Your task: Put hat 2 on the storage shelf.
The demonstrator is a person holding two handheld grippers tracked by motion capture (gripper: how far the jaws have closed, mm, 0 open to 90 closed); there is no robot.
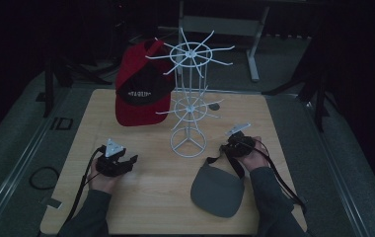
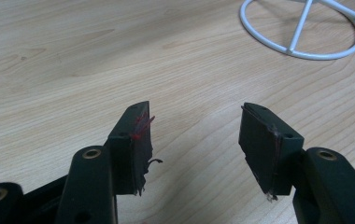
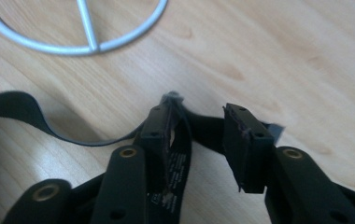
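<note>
While the right tool [image 3: 196, 140] straddles the visor strap [image 3: 21, 112], jaws parted.

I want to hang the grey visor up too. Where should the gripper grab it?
Probably by the black strap, coming down from above. The strap stands up off the table in a loop, while the grey visor brim lies flat, leaving little to pinch.

1. A light wooden table [image 1: 141, 197] carries everything.
2. A white wire rack [image 1: 189, 98] stands on its ring base near the table's middle.
3. A red and black cap [image 1: 141, 94] hangs on the rack's left arm, near the far left corner.
4. A grey visor [image 1: 217, 191] lies flat near the front edge, right of middle, with its black strap [image 3: 21, 112] trailing on the wood.
</note>
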